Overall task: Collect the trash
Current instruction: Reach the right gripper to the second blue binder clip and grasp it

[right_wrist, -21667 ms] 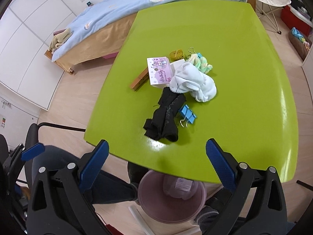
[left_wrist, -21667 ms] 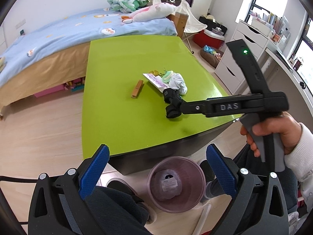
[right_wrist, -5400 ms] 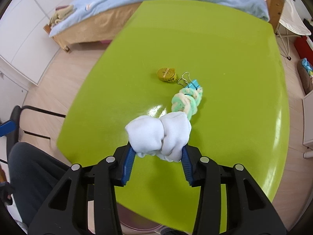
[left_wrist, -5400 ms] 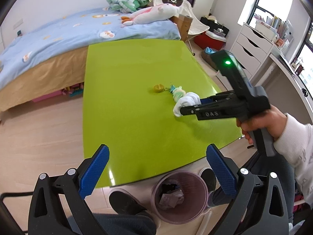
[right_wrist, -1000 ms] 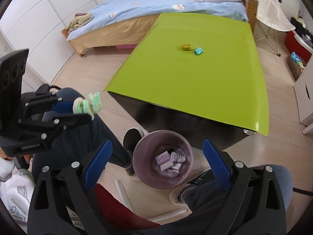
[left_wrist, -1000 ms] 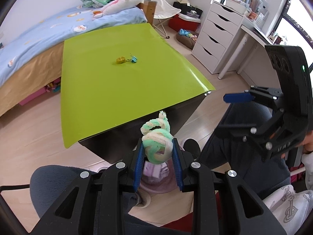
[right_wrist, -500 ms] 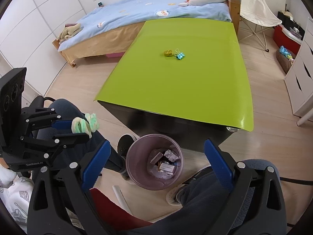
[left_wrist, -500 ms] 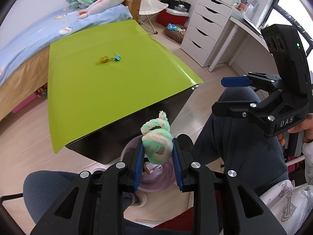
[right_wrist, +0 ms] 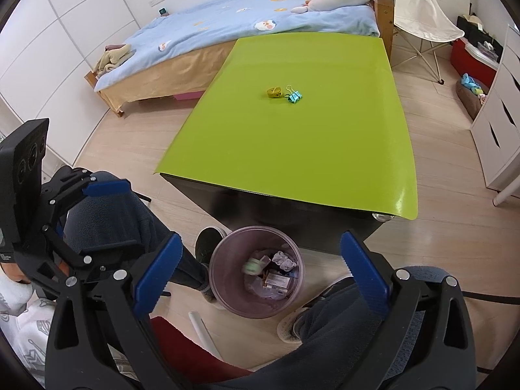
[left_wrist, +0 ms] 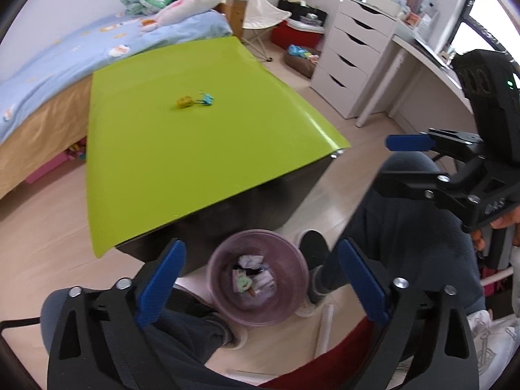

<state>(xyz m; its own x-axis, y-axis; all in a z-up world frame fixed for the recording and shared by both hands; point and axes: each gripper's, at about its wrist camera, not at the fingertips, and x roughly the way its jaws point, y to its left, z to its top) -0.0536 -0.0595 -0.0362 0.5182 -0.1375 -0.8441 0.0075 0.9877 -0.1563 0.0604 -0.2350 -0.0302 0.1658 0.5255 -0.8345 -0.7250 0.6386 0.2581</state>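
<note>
Remaining trash, a yellow tape roll [right_wrist: 274, 92] touching a blue binder clip [right_wrist: 294, 97] side by side mid-table [right_wrist: 292, 149], lies far ahead of both emptied grippers: left gripper [left_wrist: 260, 284] opening over the bin [left_wrist: 258, 278], right gripper [right_wrist: 260, 279] spread, neither nearer.

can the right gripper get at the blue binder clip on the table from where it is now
Probably yes. The right gripper is empty with jaws wide, and the blue binder clip lies in the open on the green table, nothing over it. Only the small yellow item sits close beside it, so it may get nudged.
</note>
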